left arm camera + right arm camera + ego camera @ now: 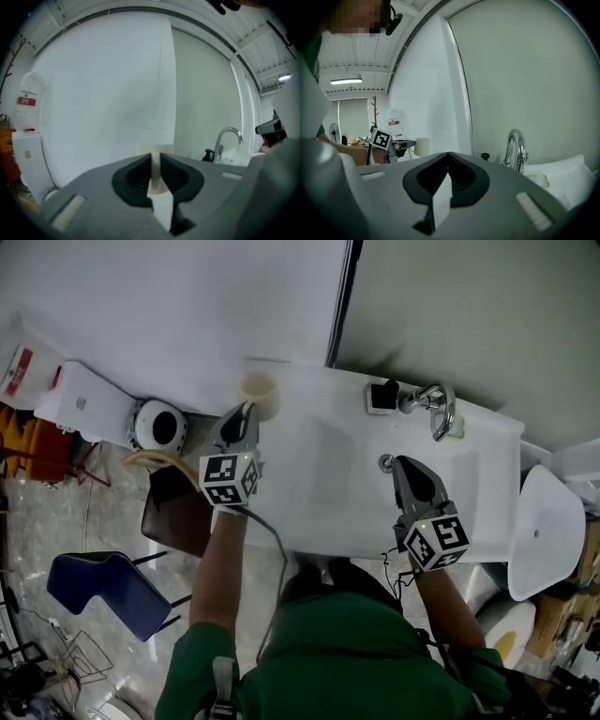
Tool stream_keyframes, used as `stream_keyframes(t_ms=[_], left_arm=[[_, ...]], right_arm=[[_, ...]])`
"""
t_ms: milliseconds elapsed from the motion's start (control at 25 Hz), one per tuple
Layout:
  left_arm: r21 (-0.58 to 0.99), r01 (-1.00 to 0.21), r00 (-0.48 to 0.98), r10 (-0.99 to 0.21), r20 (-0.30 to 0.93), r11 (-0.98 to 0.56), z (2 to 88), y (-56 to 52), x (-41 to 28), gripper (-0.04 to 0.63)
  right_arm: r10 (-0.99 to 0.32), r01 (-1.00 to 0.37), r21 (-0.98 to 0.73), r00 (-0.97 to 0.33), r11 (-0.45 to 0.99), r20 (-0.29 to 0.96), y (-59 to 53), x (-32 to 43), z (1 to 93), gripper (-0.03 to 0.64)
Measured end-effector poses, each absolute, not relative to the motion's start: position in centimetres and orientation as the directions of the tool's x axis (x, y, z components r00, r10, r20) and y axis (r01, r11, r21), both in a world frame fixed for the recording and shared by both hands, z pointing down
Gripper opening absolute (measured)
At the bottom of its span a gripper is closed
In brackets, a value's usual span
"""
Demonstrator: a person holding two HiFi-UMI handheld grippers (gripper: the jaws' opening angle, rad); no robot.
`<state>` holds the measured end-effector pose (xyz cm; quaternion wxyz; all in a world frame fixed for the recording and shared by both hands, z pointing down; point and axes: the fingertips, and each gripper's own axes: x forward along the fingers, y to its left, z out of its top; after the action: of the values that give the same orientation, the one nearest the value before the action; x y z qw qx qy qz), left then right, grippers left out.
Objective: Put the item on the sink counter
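Note:
A cream cup stands at the back left corner of the white sink counter. My left gripper reaches it from the front. In the left gripper view, the left gripper is shut on the cup, with the cup's wall pinched between the dark pads. Whether the cup's base rests on the counter I cannot tell. My right gripper hovers over the basin near the drain, shut and empty; its jaws meet at the tips. From there the cup shows far left.
A chrome faucet and a black fitting sit at the counter's back, with a pale soap beside them. Left of the sink are a white box, a brown seat and a blue chair. A white toilet seat stands at the right.

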<state>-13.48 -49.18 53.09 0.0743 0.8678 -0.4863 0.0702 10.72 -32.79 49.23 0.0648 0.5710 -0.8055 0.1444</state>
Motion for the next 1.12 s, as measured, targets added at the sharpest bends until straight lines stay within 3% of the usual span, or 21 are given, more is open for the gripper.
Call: stream_keyframes(t_ms=[480, 1120], left_arm=[[0.069, -0.865, 0.495, -0.821, 0.285, -0.497, 60.7, -53.7, -13.1, 0.041], [0.03, -0.887, 0.439, -0.823, 0.361, -0.46, 65.8, -53.7, -14.4, 0.044]], right_arm=[[-0.873, -0.938, -0.156, -0.346, 0.311, 0.343, -34.6, 10.4, 52.1, -0.003], [-0.865, -0.932, -0.183, -0.358, 0.311, 0.353, -35.0, 10.6, 53.5, -0.003]])
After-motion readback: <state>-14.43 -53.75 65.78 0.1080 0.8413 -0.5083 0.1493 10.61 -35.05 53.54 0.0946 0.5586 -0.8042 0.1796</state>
